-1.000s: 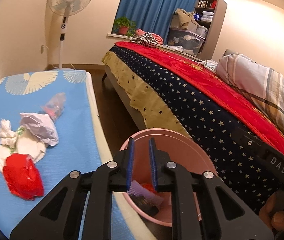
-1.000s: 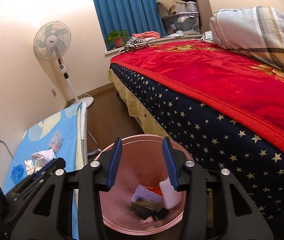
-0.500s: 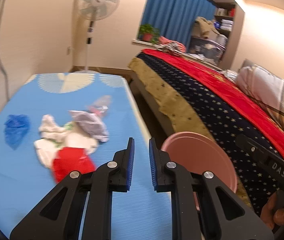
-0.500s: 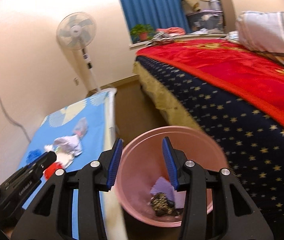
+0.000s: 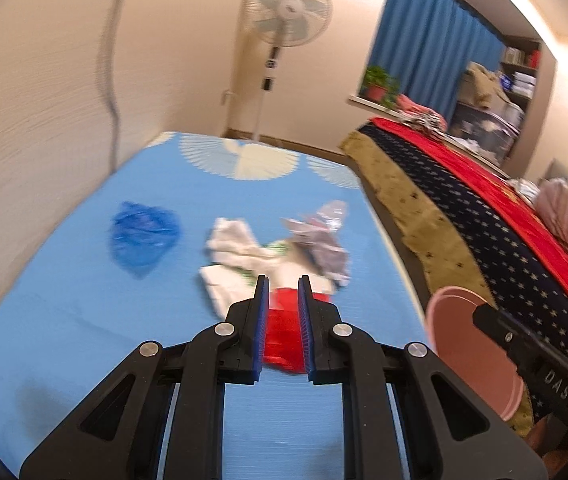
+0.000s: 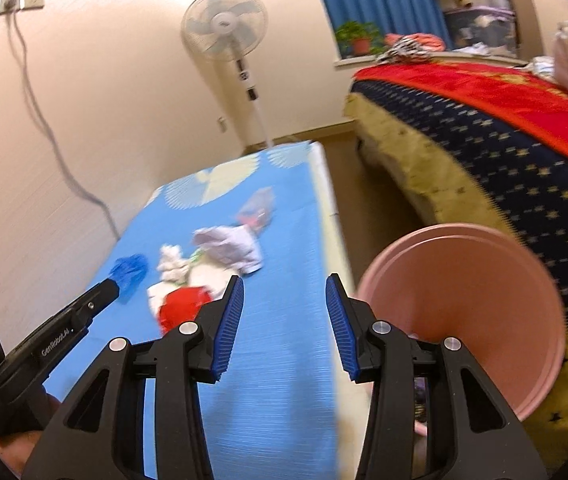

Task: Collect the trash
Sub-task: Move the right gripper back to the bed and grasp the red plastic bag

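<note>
Aiming our left gripper (image 5: 282, 290) at the red wrapper (image 5: 284, 330) on the blue table (image 5: 64, 300), its jaws released but narrow, we should widen them first; right gripper (image 6: 284, 298), jaws released, waits beside the pink bin (image 6: 463, 312).

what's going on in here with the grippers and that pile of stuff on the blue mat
A person is collecting trash. The left hand-held gripper points at a red wrapper in the litter pile on the blue mat, its jaws narrow and empty. The right hand-held gripper is open and empty beside the pink bin, which stands between mat and bed.
</note>
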